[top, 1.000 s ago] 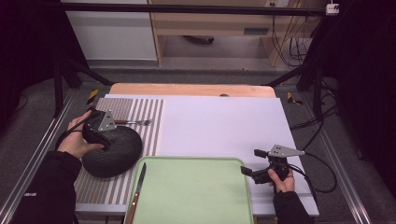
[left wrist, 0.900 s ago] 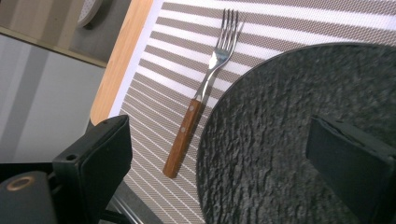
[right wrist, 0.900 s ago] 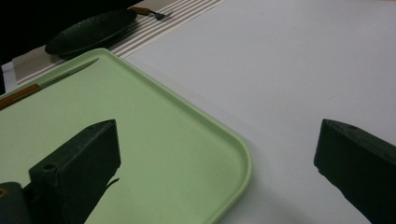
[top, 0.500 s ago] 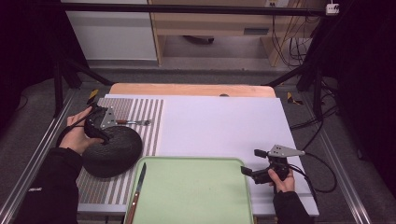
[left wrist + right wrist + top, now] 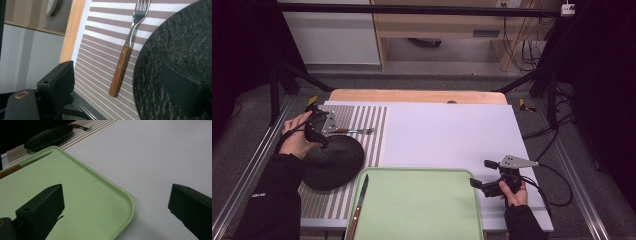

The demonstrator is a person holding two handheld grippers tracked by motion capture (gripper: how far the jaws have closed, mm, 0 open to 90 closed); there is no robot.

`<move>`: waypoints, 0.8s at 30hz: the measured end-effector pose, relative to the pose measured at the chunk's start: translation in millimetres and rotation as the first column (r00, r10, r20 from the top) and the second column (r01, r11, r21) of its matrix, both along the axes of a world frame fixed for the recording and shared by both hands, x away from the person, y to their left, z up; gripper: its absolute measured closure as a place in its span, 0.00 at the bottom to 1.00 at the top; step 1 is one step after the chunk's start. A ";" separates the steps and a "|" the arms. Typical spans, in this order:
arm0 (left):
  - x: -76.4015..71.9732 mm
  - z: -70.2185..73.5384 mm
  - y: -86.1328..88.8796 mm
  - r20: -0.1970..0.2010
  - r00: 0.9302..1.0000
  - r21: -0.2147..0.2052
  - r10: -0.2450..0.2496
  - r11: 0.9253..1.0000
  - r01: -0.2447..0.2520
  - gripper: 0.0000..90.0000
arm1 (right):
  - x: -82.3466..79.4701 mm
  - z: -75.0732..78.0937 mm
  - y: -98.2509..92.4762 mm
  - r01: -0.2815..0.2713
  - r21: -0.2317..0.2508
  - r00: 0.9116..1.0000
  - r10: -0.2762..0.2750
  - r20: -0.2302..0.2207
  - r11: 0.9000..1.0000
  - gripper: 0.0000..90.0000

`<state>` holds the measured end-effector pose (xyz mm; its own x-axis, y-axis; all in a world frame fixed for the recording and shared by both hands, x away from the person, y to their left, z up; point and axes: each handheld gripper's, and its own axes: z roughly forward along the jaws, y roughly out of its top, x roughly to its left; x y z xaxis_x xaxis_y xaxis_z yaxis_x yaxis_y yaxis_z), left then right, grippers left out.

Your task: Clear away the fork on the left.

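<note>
Left gripper (image 5: pixel 314 131) shifted back toward fork (image 5: pixel 354 131) – jaws closing

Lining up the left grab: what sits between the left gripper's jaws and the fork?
Only bare striped placemat lies between the left gripper and the fork, per the left gripper view; the black plate rim sits beside it.

Even overhead light falls on the table (image 5: pixel 447 135), while the room around it sinks into darkness. Shadows are soft and short, with little glare. Both gripper views are sharp farther off, but their near jaws blur.
</note>
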<state>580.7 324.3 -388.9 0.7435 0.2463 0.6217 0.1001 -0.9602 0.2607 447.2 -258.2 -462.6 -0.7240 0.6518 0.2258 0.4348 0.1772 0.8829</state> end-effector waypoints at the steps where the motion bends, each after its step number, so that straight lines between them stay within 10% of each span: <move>1: 1.8 -1.1 1.1 0.000 1.000 0.001 0.001 1.000 -0.001 0.14 | 0.0 0.0 0.0 0.000 0.000 1.000 0.000 0.001 1.000 0.01; 24: 34.1 -27.9 24.9 -0.003 1.000 0.109 -0.014 0.994 0.014 0.26 | 0.3 -0.4 0.3 -0.001 -0.002 1.000 0.001 0.000 1.000 0.01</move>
<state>614.8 349.2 -416.8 0.7480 0.1673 0.6423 0.0874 -0.9841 0.1546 447.5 -257.8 -463.0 -0.7248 0.6513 0.2248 0.4348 0.1792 0.8825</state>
